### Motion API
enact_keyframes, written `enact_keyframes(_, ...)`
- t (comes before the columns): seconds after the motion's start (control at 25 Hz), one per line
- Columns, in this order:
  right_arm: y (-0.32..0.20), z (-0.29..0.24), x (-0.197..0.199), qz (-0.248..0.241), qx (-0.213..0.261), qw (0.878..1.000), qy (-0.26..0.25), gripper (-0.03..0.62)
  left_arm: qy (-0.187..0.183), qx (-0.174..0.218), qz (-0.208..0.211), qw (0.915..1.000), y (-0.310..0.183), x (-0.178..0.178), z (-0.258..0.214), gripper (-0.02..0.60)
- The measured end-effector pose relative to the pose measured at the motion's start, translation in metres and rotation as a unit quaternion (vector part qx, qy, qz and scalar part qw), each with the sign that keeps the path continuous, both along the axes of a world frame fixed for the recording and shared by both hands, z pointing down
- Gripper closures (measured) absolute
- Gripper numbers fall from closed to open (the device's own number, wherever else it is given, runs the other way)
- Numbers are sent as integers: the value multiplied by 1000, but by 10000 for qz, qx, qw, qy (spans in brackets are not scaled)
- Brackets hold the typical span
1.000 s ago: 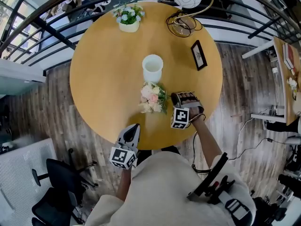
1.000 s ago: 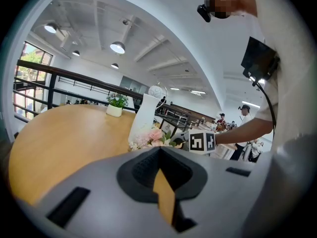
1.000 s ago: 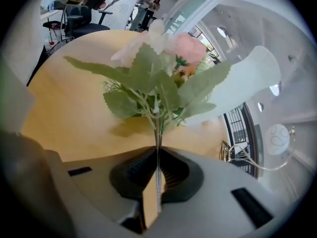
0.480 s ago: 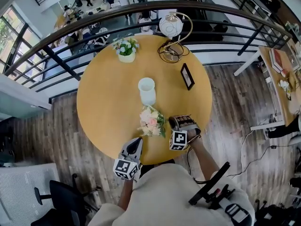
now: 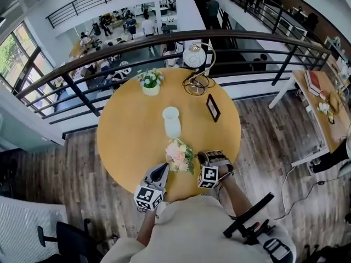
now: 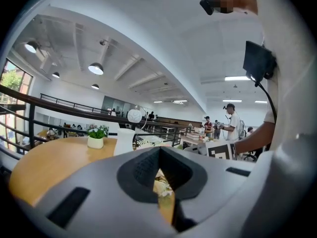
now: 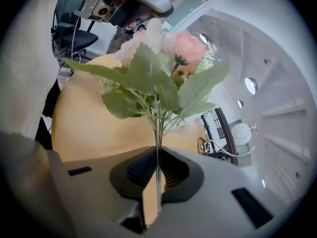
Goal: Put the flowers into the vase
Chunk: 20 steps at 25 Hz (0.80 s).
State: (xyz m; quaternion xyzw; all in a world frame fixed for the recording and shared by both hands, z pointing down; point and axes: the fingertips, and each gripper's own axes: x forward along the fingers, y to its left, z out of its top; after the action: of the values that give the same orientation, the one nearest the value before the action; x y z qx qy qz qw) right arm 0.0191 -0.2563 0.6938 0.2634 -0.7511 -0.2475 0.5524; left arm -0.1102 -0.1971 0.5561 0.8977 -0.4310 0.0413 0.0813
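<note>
Right gripper view: tongs (image 7: 157, 157) tight on flowers (image 7: 161, 78)

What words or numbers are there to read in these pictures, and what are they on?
No word or number can be read anywhere.
Marker cubes: black-and-white square patterns only, no letters.
Picture frame on the round table: whatever is inside is too small to read.
Red book on the side desk: any print on the cover is too small to read.
</note>
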Motion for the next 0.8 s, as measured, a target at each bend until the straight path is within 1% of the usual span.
enact_keyframes(0.16, 3, -7, 5, 107, 92, 9999, -35, 566, -4, 162, 102, 9998, -4, 6, -10, 575)
enact_keyframes(0.28, 0, -13, 10, 240, 98, 9995, -204, 565, -3, 229, 151, 9996, -9, 11, -13, 575)
enact_keyframes(0.4, -5, -20, 15, 477, 39, 9971, -584, 566, -20, 277, 199, 9994, -12, 16, -15, 575)
enact_keyframes(0.52, -12, -33, 14, 802, -113, 9892, -1226, 566, -13, 320, 225, 9992, -17, 15, -19, 575)
enact_keyframes(0.6, -14, -44, 12, 1073, -299, 9771, -1814, 566, -11, 333, 222, 9992, -17, 15, -22, 575)
enact_keyframes(0.68, -18, -55, 11, 1343, -508, 9591, -2439, 566, -4, 350, 206, 9992, -18, 14, -25, 575)
enact_keyframes(0.76, -23, -63, 10, 1600, -738, 9348, -3085, 566, 26, 373, 170, 9992, -20, 12, -28, 575)
enact_keyframes(0.8, -26, -66, 8, 1721, -861, 9197, -3421, 566, 50, 385, 140, 9991, -21, 10, -29, 575)
